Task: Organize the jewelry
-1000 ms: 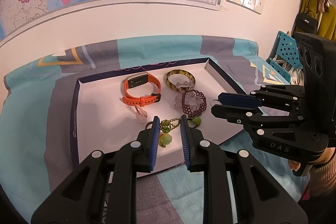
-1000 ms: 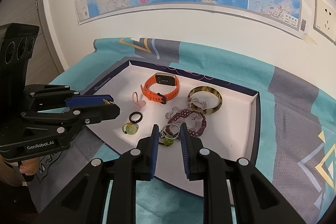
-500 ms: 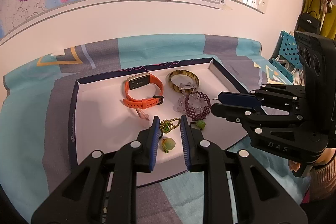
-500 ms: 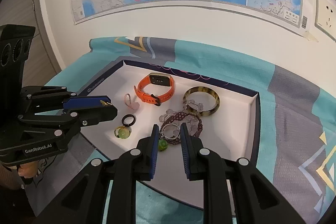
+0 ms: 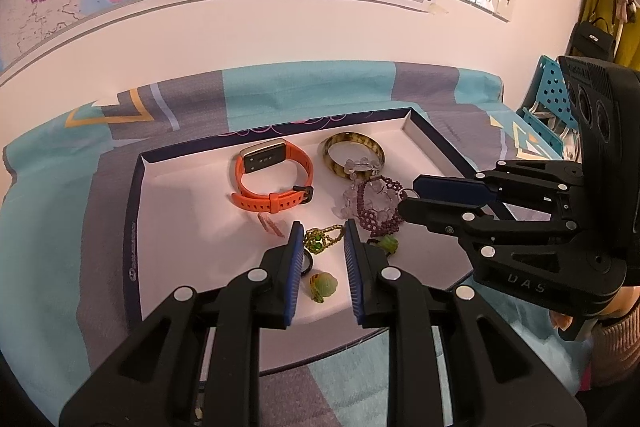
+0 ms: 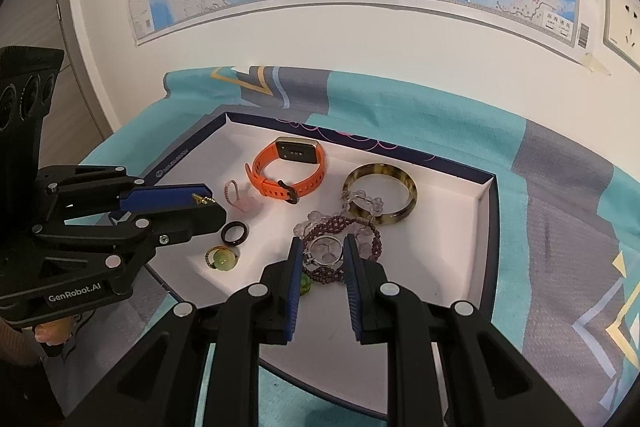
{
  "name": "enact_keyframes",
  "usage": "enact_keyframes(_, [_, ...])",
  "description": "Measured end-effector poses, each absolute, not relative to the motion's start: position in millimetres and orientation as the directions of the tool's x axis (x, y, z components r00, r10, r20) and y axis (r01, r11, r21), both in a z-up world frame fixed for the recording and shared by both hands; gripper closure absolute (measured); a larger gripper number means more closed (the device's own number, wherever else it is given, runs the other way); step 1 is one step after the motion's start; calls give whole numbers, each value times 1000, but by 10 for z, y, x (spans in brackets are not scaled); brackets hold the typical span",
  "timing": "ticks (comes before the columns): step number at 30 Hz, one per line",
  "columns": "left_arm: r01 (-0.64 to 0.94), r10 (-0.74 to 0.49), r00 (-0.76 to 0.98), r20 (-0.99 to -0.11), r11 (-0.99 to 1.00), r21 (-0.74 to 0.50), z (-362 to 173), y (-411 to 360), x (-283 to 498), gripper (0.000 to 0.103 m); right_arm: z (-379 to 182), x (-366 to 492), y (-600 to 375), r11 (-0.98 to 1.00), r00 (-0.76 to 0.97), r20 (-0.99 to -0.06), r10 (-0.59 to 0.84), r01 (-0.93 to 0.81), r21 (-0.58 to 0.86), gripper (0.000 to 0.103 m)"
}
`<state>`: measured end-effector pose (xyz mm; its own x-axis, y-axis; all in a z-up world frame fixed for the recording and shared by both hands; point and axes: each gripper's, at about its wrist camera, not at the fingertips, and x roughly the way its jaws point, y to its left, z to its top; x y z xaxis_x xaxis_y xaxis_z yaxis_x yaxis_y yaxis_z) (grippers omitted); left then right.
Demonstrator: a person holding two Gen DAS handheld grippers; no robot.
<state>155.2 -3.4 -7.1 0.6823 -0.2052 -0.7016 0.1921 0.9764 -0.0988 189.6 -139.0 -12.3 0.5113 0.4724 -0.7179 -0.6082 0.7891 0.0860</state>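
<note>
Shifted a little further in over the tray (image 6: 494, 227) since a second ago with the right gripper (image 6: 322, 247), now above the purple bracelet (image 6: 340, 221). Pointing down at a slant, both grippers, reaching in from the near edge, one from each side.

Right fingers clenched on a silver ring (image 6: 324, 251). Left gripper (image 5: 320, 231) clenched on a gold chain (image 5: 320, 239) with a green bead.

Lying in the tray: orange watch (image 6: 288, 183), bangle (image 6: 380, 169), black ring (image 6: 224, 233), bracelet. Tray resting on the patterned cloth (image 6: 560, 227) of the worktop.

Readable: "GenRobot.AI" on the left gripper's body, "DAS" on the right one. Print on the tray rim and wall map too small to read.
</note>
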Motion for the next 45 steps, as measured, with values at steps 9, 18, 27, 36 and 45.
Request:
enact_keyframes(9, [181,-195,675,-712,979,-97,-117,-25,1612,82,-153,1951,-1373,794,509,-725,464,-602,85,84])
enact_keyframes(18, [168,-187,662,-726,981,-99,-189,-11,1681,82,-206,2020,-1346,802,502,-740,448,-591,85,84])
enact_keyframes(27, [145,-190,636,-748,981,-127,-299,26,1749,77,-259,2026,-1313,805,498,-748,440,-588,82,83])
enact_keyframes(36, [118,-151,698,-700,988,-95,-140,128,1386,40,-62,1724,-1477,804,539,-694,477,-587,97,60])
enact_keyframes(45, [64,-91,758,-646,996,-64,-40,239,787,6,9,1204,-1594,822,616,-649,446,-569,24,10])
